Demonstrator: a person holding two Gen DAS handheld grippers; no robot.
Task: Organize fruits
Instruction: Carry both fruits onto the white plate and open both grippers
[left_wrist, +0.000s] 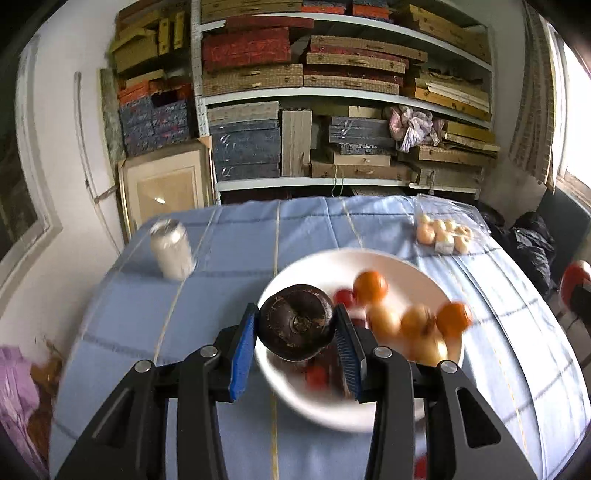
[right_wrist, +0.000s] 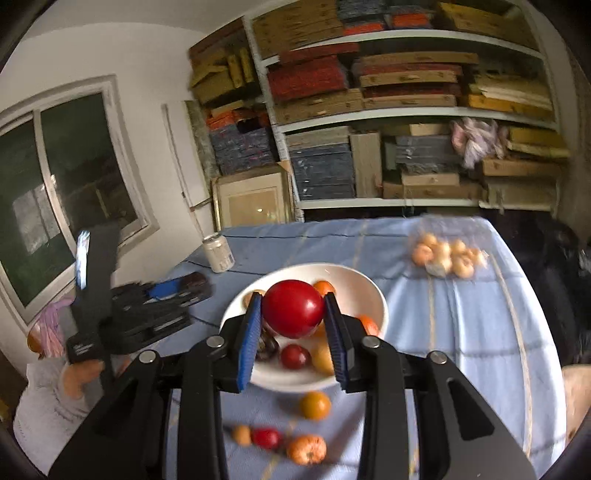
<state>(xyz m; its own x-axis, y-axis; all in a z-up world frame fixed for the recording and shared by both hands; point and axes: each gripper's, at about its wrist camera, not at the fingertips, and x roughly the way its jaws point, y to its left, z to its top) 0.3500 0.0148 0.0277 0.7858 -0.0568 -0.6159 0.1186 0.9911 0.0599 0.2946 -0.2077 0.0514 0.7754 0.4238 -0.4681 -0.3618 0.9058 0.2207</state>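
Fruits are held over the white bowl (right_wrist: 373, 295) by both claws.
A dark, possibly purple, fruit (left_wrist: 295, 323) is pinched by the left claw (left_wrist: 295, 325); a red fruit (right_wrist: 293, 308) by the right claw (right_wrist: 293, 314).

We are counting two grippers, the left gripper (left_wrist: 295, 325) and the right gripper (right_wrist: 293, 314), each gripping one fruit: one dark mangosteen (left_wrist: 295, 326) and one red apple (right_wrist: 293, 308). We are seeing one white bowl (right_wrist: 365, 291), one can (right_wrist: 218, 253), one clear bag of small pale fruits (right_wrist: 447, 254), and four loose fruits (right_wrist: 314, 405) lying in front of the bowl.
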